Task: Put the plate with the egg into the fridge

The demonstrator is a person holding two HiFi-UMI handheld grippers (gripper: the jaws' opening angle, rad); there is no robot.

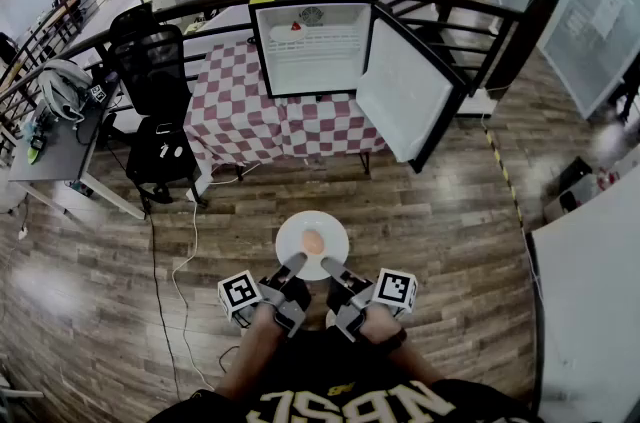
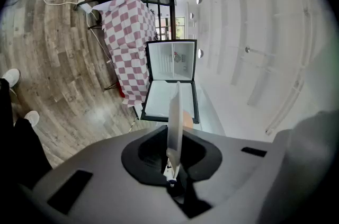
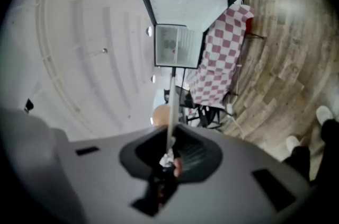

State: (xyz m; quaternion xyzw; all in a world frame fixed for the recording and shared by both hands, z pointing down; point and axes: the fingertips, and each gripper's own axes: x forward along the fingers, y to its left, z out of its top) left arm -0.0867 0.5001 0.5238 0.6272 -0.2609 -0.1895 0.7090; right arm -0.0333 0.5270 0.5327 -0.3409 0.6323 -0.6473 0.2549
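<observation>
Plate [image 1: 292, 233] rim is clamped edge-on by left gripper [image 1: 296, 263] and right gripper [image 1: 331, 265]. Egg [image 1: 313, 241] could be rolled off if tilted toward 12 o'clock fridge [image 1: 310, 46].

The person wore a black shirt [image 1: 350, 403] with large pale-yellow lettering, at six o'clock in the head view. A dark band [image 1: 397, 341] circled the right wrist. White shoes [image 2: 11, 77] and dark trousers [image 2: 13, 143] showed at nine o'clock in the left gripper view. The left gripper [image 1: 297, 261] and right gripper [image 1: 330, 264] had grey bodies and black jaws. Each bore a white cube [image 1: 240, 294] printed with black square markers, one at eight o'clock and one at four o'clock from the jaw tips. In their own views the housings were smooth grey, with a black hollow and dark rectangular slots.
</observation>
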